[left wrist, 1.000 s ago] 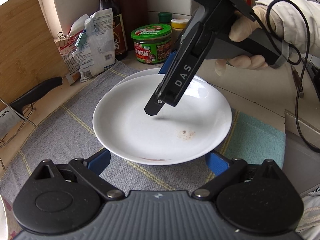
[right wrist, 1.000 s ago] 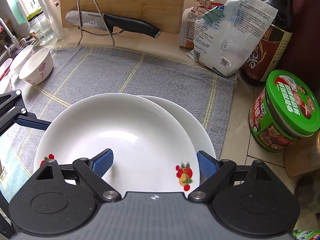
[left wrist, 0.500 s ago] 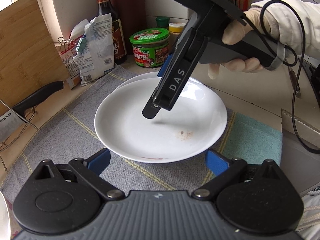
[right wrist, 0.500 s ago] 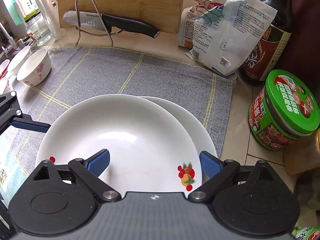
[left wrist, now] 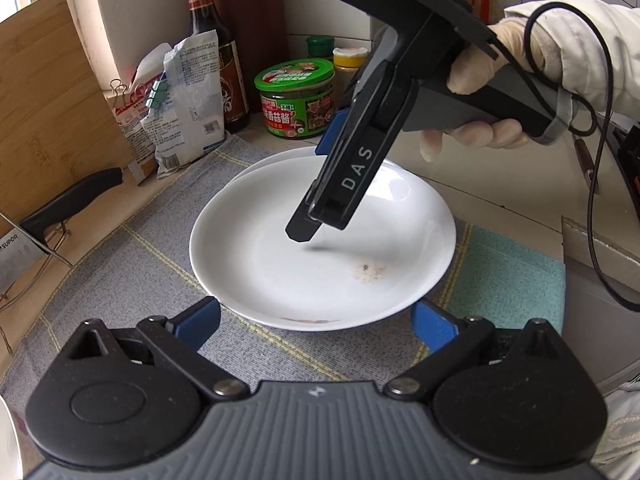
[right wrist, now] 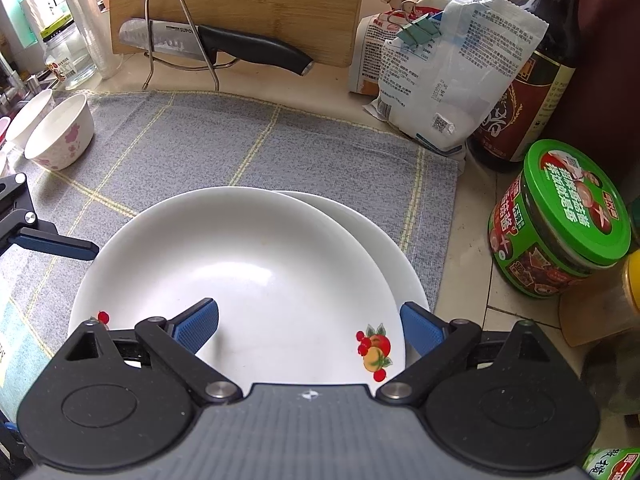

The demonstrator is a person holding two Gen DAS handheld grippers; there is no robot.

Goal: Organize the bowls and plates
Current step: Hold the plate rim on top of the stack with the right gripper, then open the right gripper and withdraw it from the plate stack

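Note:
Two white plates lie stacked on the grey mat [right wrist: 240,140]. The top plate [right wrist: 248,272] carries small fruit decals and sits a little off-centre on the lower plate [right wrist: 394,252]. My right gripper [right wrist: 310,330] is open wide over the top plate's near rim, one pad inside the rim and one outside, neither pressing on it. My left gripper [left wrist: 316,328] is open at the opposite rim of the top plate [left wrist: 280,272], with its pads apart from it. In the left wrist view a gloved hand holds the right gripper [left wrist: 316,196], tilted down over the plate.
Two white bowls [right wrist: 60,132] stand at the mat's left edge. A knife on a wire rack [right wrist: 208,46] leans before a wooden cutting board [right wrist: 240,0]. Clipped bags [right wrist: 448,72], a dark sauce bottle [right wrist: 536,92] and a green-lidded jar [right wrist: 560,220] crowd the right side.
The right gripper's jaws have spread a little wider around the top plate's rim. Both plates and the left gripper stay where they were.

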